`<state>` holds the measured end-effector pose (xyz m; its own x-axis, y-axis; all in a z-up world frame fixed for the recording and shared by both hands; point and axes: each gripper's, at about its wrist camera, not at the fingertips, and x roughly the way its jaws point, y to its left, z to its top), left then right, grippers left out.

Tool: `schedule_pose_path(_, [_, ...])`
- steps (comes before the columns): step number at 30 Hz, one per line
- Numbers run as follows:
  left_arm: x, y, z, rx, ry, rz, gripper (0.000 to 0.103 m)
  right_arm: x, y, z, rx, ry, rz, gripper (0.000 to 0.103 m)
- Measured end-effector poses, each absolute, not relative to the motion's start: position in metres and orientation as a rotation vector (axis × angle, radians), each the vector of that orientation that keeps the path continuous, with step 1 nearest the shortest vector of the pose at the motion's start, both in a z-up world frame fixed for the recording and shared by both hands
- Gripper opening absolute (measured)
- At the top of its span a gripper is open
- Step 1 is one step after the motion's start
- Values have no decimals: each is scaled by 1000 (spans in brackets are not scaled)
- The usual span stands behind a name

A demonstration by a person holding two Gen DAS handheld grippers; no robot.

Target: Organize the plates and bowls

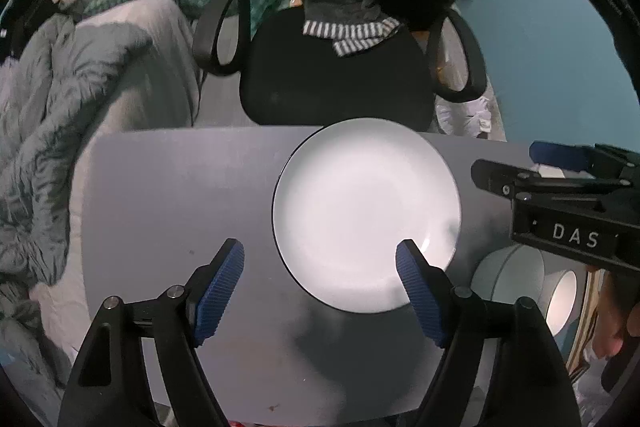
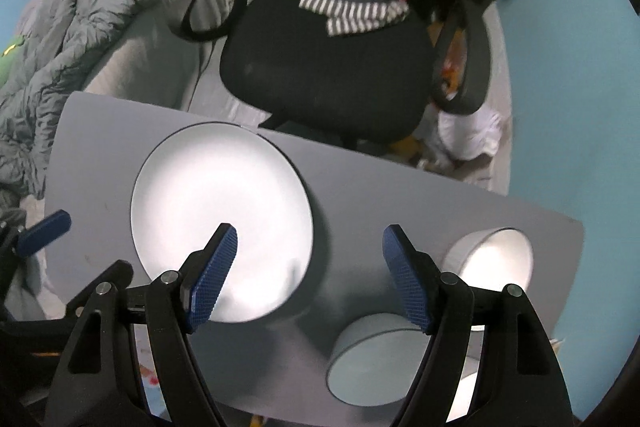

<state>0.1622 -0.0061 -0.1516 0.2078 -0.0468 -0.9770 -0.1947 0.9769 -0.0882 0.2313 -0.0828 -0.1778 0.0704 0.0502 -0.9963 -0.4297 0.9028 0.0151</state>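
Observation:
A white plate [image 1: 366, 211] with a dark rim lies on the grey table [image 1: 180, 195]; it also shows in the right wrist view [image 2: 224, 215]. My left gripper [image 1: 320, 259] is open and empty, hovering above the plate's near left edge. My right gripper [image 2: 308, 243] is open and empty above the table, between the plate and two pale bowls: one near [image 2: 372, 363], one further right [image 2: 496, 259]. The bowls show at the left wrist view's right edge [image 1: 508, 279], partly hidden by the right gripper's body [image 1: 576, 211].
A black office chair [image 1: 340, 75] draped with dark clothing stands just beyond the table's far edge. A bed with a grey quilt [image 1: 52, 131] lies to the left. A blue wall [image 1: 552, 47] is on the right.

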Motion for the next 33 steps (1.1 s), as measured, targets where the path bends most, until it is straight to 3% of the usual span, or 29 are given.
schedule_pose_path(2, [158, -10, -141, -192, 1349, 101, 85, 227, -87, -164, -309, 1419, 375, 75])
schedule_pose_path(33, [88, -35, 0, -275, 942, -2, 85, 153, -156, -26, -231, 1109, 326, 75])
